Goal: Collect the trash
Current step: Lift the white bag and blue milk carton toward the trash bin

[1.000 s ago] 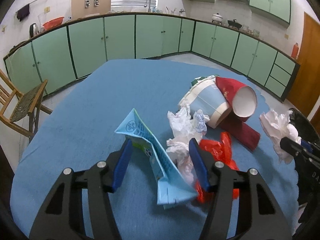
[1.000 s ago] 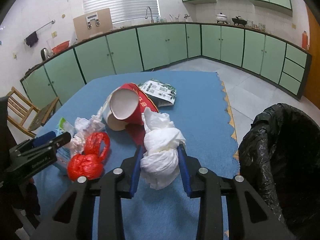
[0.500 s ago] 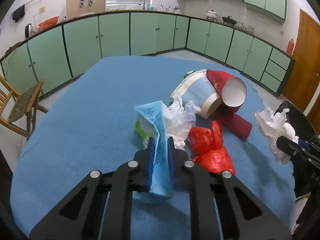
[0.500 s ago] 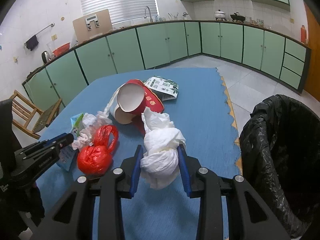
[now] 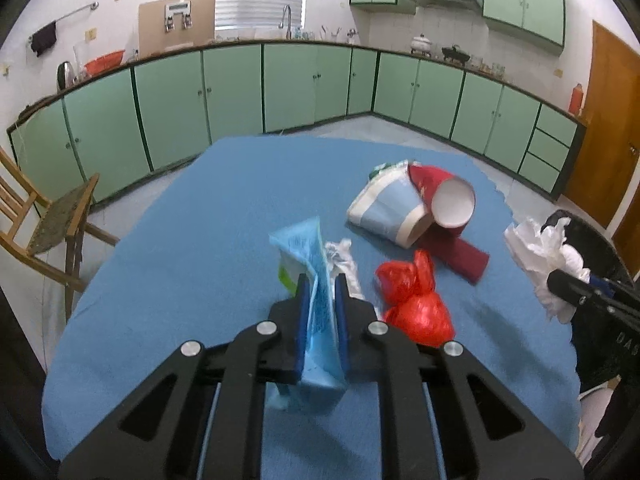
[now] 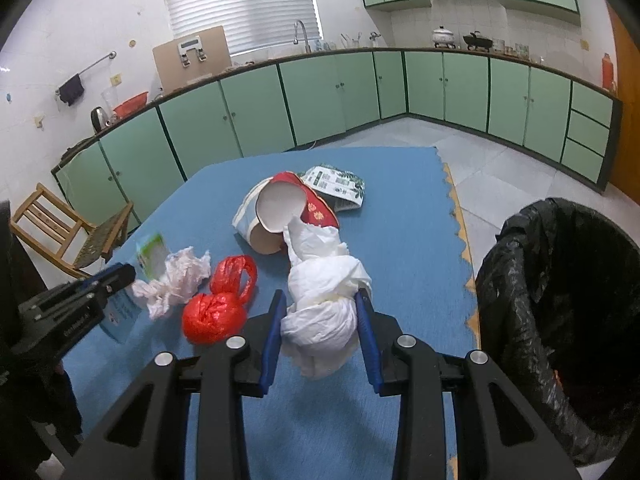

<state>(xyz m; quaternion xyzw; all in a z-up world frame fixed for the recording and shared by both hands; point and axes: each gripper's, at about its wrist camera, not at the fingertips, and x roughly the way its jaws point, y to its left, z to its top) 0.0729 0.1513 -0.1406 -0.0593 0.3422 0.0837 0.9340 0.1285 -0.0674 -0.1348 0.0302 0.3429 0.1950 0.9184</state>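
Left wrist: fingers point(image 5: 303, 308) pinching flattened blue carton point(image 5: 316, 292); right fingers point(image 6: 274, 332) clamping crumpled white bag point(image 6: 324, 300).

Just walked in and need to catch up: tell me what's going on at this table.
A person is clearing trash off the blue table with a gripper in each hand. The left gripper is shut on a flattened blue carton. The right gripper is shut on a white plastic bag, with the black-lined bin just to its right. A red bag, crumpled wrap, paper cups and a printed packet are on the table.
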